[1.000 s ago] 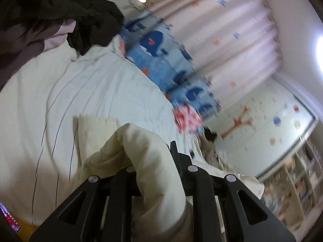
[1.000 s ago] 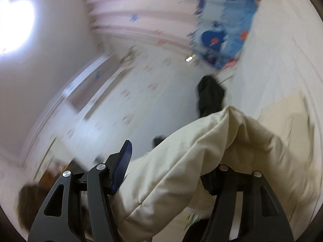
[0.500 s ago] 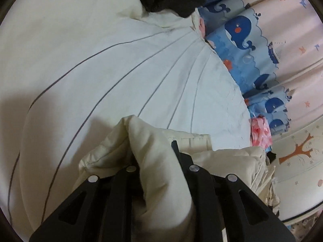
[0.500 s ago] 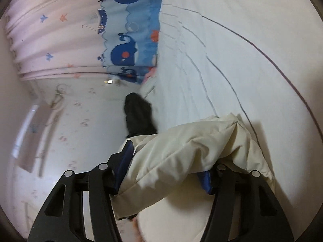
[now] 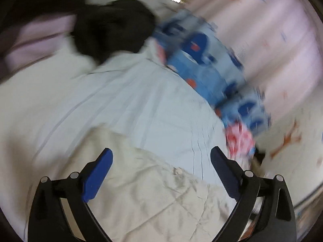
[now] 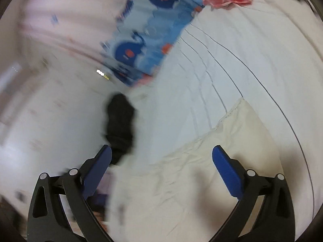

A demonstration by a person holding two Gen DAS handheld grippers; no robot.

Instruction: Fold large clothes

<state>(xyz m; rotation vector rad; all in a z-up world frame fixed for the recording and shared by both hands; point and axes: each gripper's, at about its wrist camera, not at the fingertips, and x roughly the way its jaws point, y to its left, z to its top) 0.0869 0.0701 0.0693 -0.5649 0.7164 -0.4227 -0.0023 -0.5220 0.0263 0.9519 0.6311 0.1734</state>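
Two grippers, the left gripper (image 5: 161, 155) then the right gripper (image 6: 161, 153), have fingers spreading wide with nothing clamped above the cream padded garment (image 5: 153, 197) on the bed (image 5: 141, 104); best to check the fold lies flat before regripping.

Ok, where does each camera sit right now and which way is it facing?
Left wrist: on the left gripper, looking down over the cream jacket and bed toward the curtain; jaws opening, empty.
Right wrist: on the right gripper, same jacket, bed edge, black garment; jaws opening, empty.
Shared: jacket, bed, curtain.
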